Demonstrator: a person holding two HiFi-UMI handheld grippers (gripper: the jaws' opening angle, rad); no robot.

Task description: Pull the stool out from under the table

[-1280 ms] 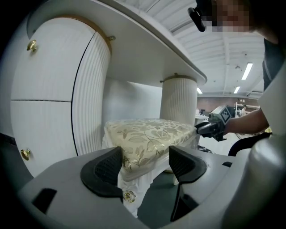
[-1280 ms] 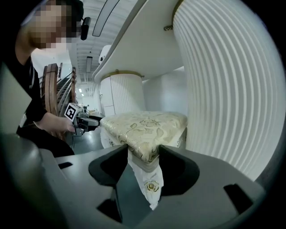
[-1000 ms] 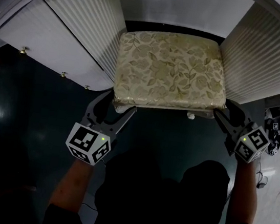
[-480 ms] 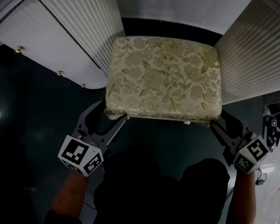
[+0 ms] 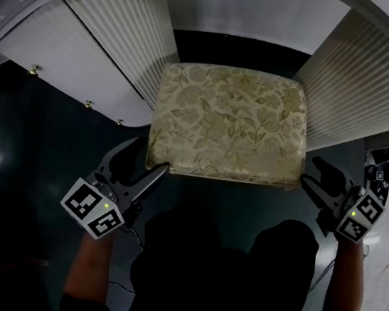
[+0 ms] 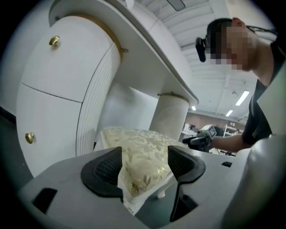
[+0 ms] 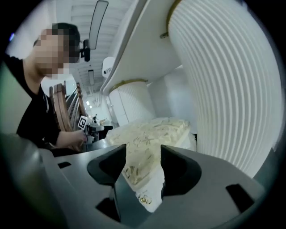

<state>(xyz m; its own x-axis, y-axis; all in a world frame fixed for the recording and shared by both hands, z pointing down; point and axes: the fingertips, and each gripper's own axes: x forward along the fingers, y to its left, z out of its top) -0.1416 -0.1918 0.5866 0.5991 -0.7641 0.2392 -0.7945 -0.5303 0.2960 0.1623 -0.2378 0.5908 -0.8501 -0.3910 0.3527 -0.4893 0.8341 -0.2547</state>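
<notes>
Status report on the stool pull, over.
Left gripper and right gripper each clamped on a front corner of the stool. Stool between the table pedestals, seat fully visible. Nothing seen blocking it.

From the head view, the cream floral-cushioned stool point(image 5: 229, 124) hides its own legs, the white ribbed-pedestal desk point(image 5: 103, 38) is cut off at twelve o'clock, and the dark floor point(image 5: 30, 150) at six o'clock lies behind the person's dark silhouette point(image 5: 191, 280).

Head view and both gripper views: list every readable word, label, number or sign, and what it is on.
No readable text in any view.
Cubes on the left gripper and right gripper: black-and-white square markers only, no letters or digits.
stool: leaf pattern on the cushion, no label showing.
</notes>
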